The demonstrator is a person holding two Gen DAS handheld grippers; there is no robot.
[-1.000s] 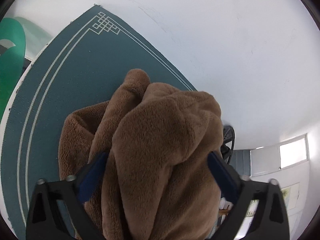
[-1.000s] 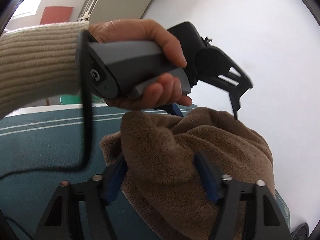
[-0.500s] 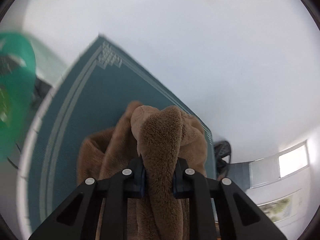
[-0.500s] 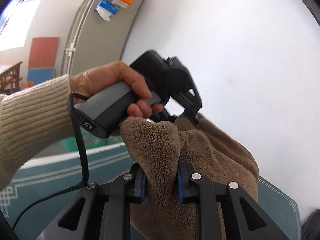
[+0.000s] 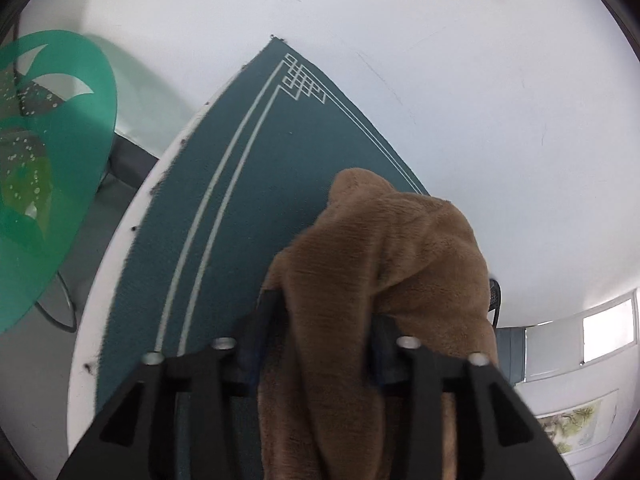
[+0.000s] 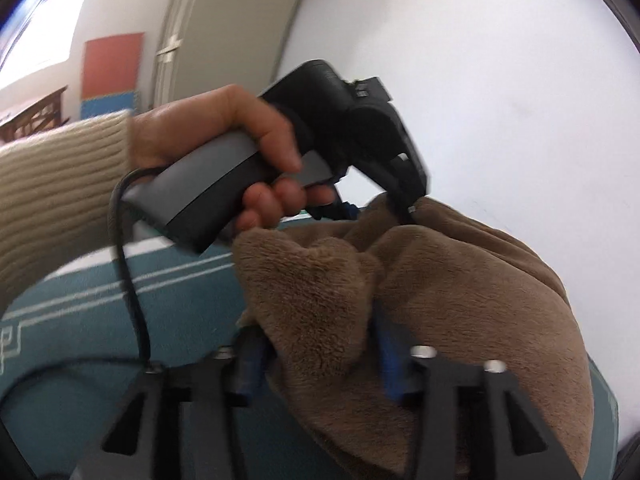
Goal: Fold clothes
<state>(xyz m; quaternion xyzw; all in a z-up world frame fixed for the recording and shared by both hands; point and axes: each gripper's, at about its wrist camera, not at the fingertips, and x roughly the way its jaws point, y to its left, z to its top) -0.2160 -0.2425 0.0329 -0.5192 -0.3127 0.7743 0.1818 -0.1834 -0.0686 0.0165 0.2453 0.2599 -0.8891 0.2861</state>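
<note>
A brown fleece garment (image 5: pixel 384 280) is bunched over a teal mat (image 5: pixel 248 208). In the left wrist view my left gripper (image 5: pixel 320 344) has its jaws partly apart with a thick fold of the fleece between them. In the right wrist view my right gripper (image 6: pixel 320 356) likewise has its blue pads (image 6: pixel 390 364) partly apart around a fold of the same garment (image 6: pixel 440 300). The left gripper's body, held in a hand with a beige sleeve, shows in that view (image 6: pixel 360 132), its fingers down in the fleece.
The teal mat has white border lines and lies on a white table (image 5: pixel 104 304) against a white wall (image 5: pixel 440 60). A green glass round table (image 5: pixel 44 168) stands to the left. A black cable (image 6: pixel 128 272) hangs from the left gripper's handle.
Half a second ago both grippers were pinched tight on thin folds. Now both pairs of jaws stand wider with thicker fleece between them, and the garment sits lower toward the mat.
</note>
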